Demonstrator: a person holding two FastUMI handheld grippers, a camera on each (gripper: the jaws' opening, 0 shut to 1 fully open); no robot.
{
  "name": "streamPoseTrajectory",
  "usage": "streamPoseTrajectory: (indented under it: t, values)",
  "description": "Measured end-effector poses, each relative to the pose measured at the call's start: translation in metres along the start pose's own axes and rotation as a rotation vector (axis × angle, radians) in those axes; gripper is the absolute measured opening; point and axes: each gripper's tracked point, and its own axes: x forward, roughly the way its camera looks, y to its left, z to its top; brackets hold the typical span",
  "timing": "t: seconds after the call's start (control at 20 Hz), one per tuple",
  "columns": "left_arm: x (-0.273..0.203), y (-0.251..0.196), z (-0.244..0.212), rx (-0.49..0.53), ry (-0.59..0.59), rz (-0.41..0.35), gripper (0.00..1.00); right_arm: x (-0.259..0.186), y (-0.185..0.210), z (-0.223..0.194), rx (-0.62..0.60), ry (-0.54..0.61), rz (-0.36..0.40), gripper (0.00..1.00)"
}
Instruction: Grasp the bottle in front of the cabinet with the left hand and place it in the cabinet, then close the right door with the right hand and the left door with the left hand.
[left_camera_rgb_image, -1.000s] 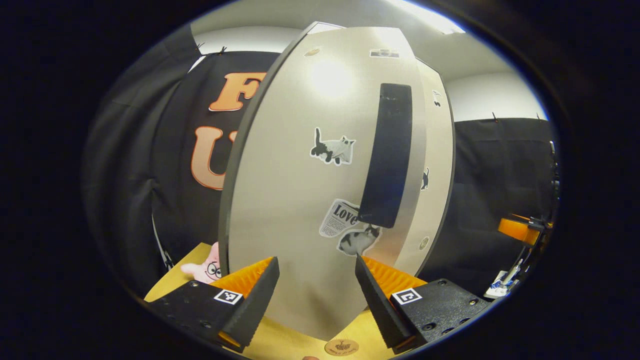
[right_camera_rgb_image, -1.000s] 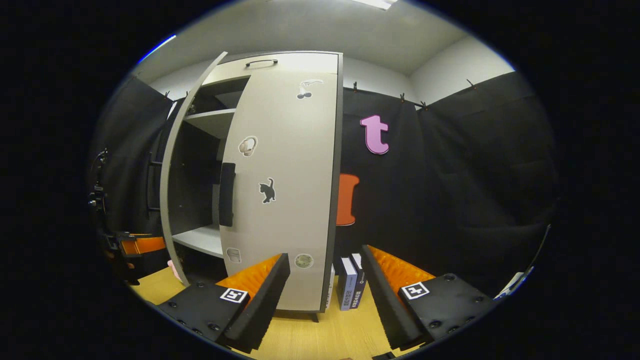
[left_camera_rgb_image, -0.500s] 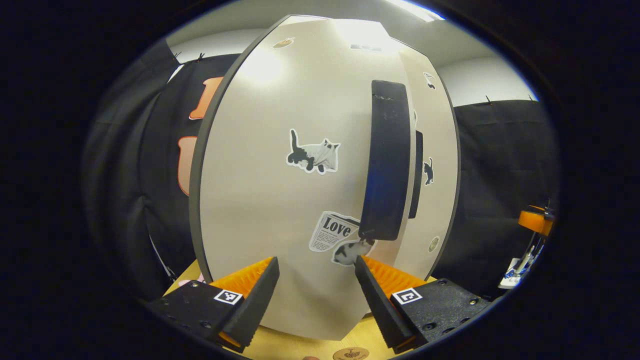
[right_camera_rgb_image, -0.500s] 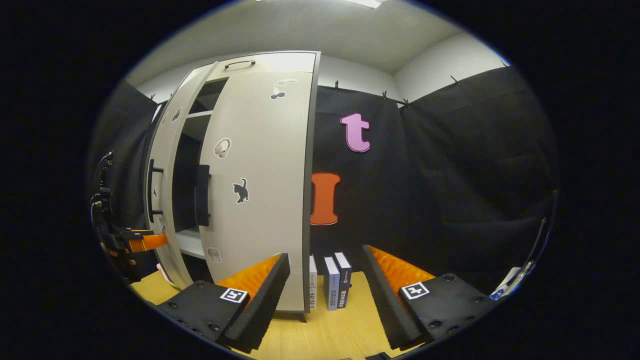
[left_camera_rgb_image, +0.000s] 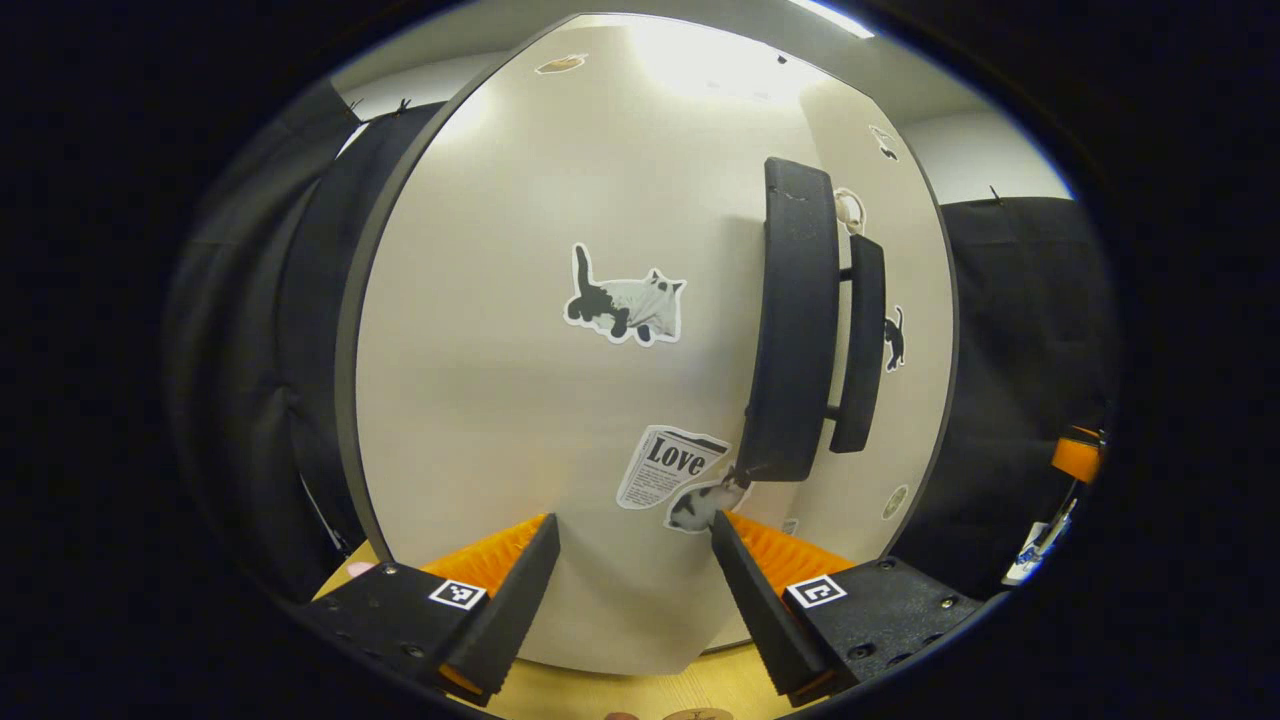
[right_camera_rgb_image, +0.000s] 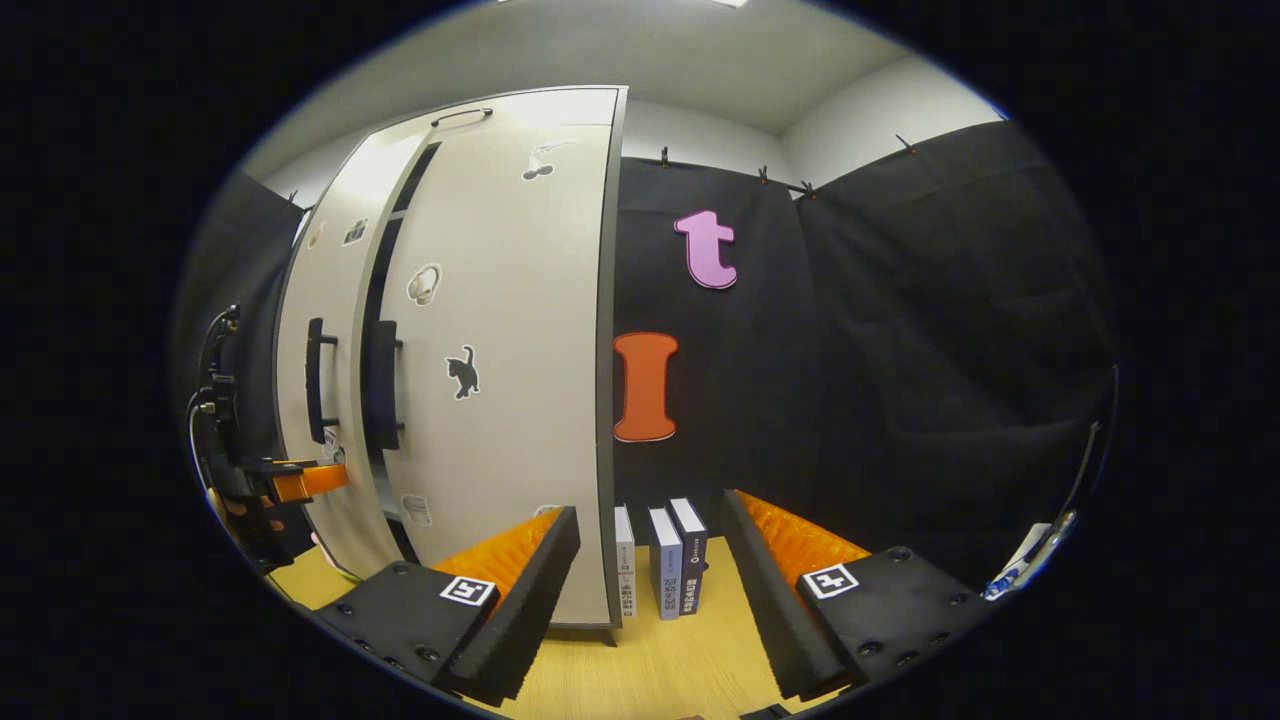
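Jaws: left gripper (left_camera_rgb_image: 630, 545) wide apart, empty; right gripper (right_camera_rgb_image: 650, 540) wide apart, empty.
Left door (left_camera_rgb_image: 560, 400): nearly shut, a dark slit remaining beside the right door (right_camera_rgb_image: 520, 350).
Bottle: hidden, presumably inside the cabinet (right_camera_rgb_image: 480, 110).
Advice: push flat on the left door beside its handle (left_camera_rgb_image: 795, 320), steadily, until flush with the right door.
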Motion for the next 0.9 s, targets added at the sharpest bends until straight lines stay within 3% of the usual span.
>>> streamPoseTrajectory:
  t: [0.5,0.9]
  values:
    - [0.005,0.007,-0.013,-0.016,0.07,0.09,0.95,-0.009,0.004,0.005,-0.006,0.01,0.011,0.95]
    - [-0.062,0.002,0.044,-0.042,0.024,0.076,0.94,-0.025,0.004,0.032,-0.033,-0.033,0.032,0.95]
